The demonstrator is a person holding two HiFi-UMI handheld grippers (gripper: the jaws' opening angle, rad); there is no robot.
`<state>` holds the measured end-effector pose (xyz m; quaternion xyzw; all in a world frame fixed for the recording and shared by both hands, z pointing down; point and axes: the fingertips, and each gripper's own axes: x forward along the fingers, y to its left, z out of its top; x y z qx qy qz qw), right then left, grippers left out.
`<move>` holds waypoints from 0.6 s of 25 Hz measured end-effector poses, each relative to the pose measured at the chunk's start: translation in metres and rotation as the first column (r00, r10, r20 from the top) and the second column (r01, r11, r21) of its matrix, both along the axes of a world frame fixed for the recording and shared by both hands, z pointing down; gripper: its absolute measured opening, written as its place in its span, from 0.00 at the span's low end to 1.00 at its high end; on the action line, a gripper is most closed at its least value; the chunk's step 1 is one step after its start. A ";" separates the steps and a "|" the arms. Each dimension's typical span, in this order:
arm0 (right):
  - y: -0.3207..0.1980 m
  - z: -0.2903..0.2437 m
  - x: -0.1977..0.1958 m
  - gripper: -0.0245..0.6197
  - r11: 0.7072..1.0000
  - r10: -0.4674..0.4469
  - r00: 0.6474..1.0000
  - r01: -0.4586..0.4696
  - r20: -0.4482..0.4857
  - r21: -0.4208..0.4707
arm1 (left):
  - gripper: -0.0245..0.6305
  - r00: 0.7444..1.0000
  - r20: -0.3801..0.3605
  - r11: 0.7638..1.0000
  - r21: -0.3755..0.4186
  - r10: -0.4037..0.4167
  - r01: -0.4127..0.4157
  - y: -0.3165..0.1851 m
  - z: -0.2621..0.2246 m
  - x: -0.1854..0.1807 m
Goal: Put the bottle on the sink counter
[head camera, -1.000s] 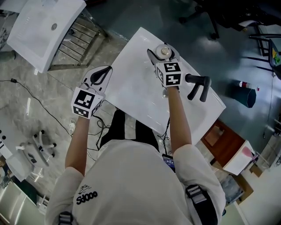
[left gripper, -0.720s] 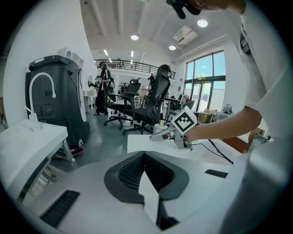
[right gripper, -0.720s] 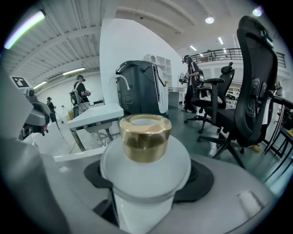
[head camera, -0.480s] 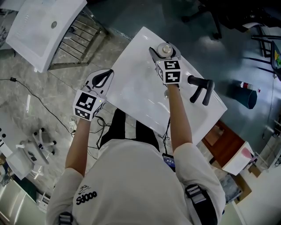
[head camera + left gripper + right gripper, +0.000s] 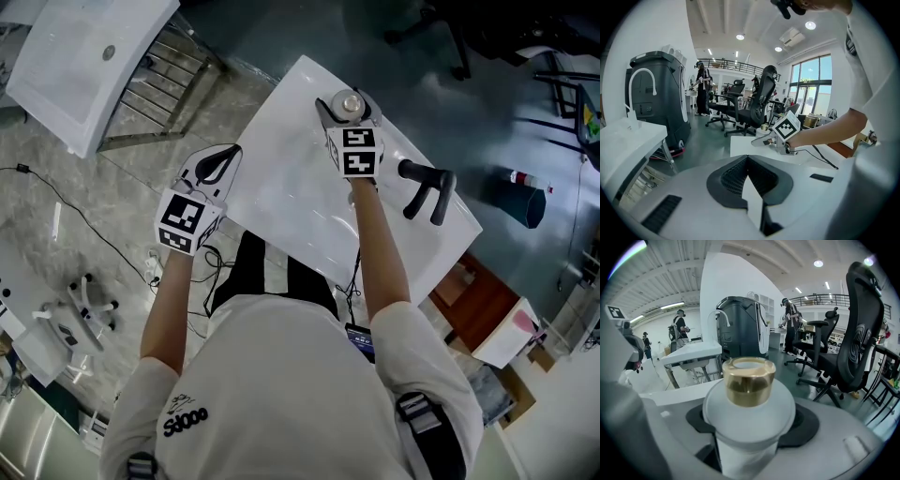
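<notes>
With the right gripper [image 5: 349,106] clamped on the white, gold-capped plastic bottle [image 5: 748,414] between its fingers and the left gripper [image 5: 214,166] closed on nothing, release before the base seated on the white sink counter [image 5: 281,183] risked toppling.

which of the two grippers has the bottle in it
The right gripper: its jaws are shut on the white bottle with the gold cap. The left gripper is shut too, but has nothing between its jaws.

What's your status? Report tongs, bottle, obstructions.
Left tongs shut, empty. Right tongs shut on bottle, upright over sink counter, far end. Black faucet alongside, not touching.
</notes>
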<state>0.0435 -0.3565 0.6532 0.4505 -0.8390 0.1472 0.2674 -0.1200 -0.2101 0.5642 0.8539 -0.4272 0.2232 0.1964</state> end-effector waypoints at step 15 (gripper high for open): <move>0.007 0.010 -0.002 0.58 0.999 -0.014 0.999 0.013 -0.053 -0.030 | 0.05 0.999 -0.041 1.000 -0.003 0.001 -0.001 0.003 0.000 0.005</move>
